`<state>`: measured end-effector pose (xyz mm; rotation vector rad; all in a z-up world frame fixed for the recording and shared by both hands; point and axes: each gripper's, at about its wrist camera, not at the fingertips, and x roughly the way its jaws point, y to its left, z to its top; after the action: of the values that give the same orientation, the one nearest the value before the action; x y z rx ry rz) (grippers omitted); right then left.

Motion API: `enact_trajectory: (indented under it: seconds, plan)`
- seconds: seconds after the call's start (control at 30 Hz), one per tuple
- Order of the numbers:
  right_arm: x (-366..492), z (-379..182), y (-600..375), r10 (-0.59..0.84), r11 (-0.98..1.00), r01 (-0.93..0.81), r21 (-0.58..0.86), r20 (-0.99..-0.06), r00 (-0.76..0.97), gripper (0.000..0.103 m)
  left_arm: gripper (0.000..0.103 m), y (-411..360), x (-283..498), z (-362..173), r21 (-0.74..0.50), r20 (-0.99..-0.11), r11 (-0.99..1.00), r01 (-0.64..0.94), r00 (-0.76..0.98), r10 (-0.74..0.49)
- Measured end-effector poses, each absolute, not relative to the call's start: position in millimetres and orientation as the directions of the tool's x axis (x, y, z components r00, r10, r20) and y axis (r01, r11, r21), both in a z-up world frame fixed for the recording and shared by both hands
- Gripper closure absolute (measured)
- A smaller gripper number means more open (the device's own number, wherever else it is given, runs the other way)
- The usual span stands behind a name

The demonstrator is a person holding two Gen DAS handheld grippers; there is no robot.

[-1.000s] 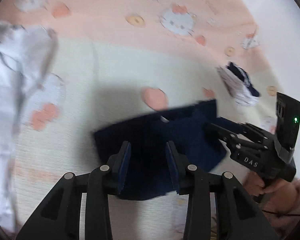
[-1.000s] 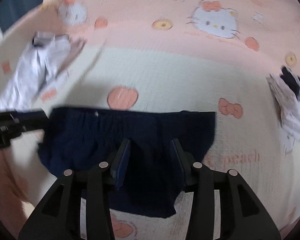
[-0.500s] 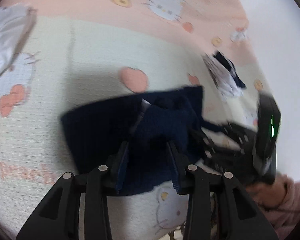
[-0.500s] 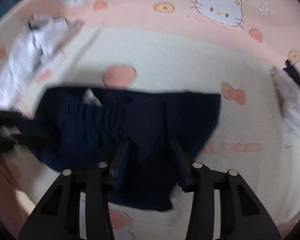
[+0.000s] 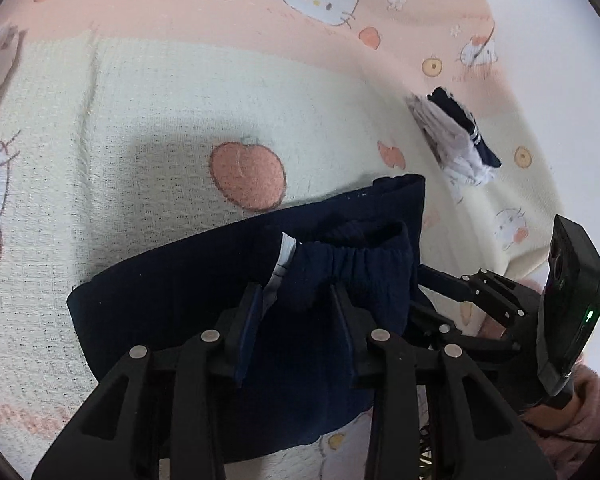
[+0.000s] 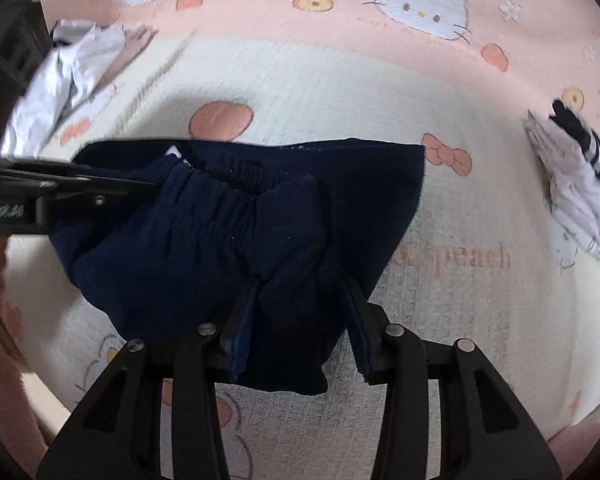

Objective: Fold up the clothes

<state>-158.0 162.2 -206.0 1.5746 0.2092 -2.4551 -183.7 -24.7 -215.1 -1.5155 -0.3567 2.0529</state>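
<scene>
The shorts [image 6: 228, 216] are plain navy with a small white label [image 5: 285, 258] inside the waistband. Under them the blanket [image 5: 180, 120] is cream with a pink band at 12 o'clock, printed with white cats wearing red bows, peaches and yellow rings. At 3 o'clock lies white-and-navy striped clothing [image 6: 572, 176]. Both grippers are black

Looking down from close above, along each tool's fingers, at a cartoon blanket [image 5: 180, 128]. Shared by both: navy shorts [image 5: 188, 280] at centre, folded pile [image 5: 456, 140] at 2 o'clock on the left view, 3 o'clock on the right.
</scene>
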Motion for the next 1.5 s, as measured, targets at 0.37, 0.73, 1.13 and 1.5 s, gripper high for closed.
enact_trajectory:
  seconds: [0.37, 0.73, 1.13, 1.5]
  plan:
    - [-167.5, -203.3, 155.2, -0.089, -0.972, 0.236, -0.013, -0.905, -0.415, 0.060, 0.067, -18.7, -178.6, -212.2, -0.403, -0.846, -0.868, -0.291, -0.243, 0.475]
    - [-165.6, -215.5, 159.8, -0.091, -0.973, 0.230, 0.004, -0.925, -0.368, 0.055, 0.049, -6.3, -176.3, -208.6, -0.300, -0.870, -0.898, -0.323, -0.294, 0.396]
    - [-168.3, -180.3, 158.4, -0.126, -0.981, 0.190, 0.031, -0.852, -0.508, 0.053, 0.090, -22.1, -148.4, -167.7, -0.335, -0.798, -0.893, -0.302, -0.412, 0.439]
    - [-192.0, -204.3, 124.8, -0.096, -0.966, 0.258, -0.026, -0.889, -0.448, 0.050, 0.078, -42.6, -162.8, -203.3, -0.329, -0.854, -0.938, -0.109, -0.390, 0.345]
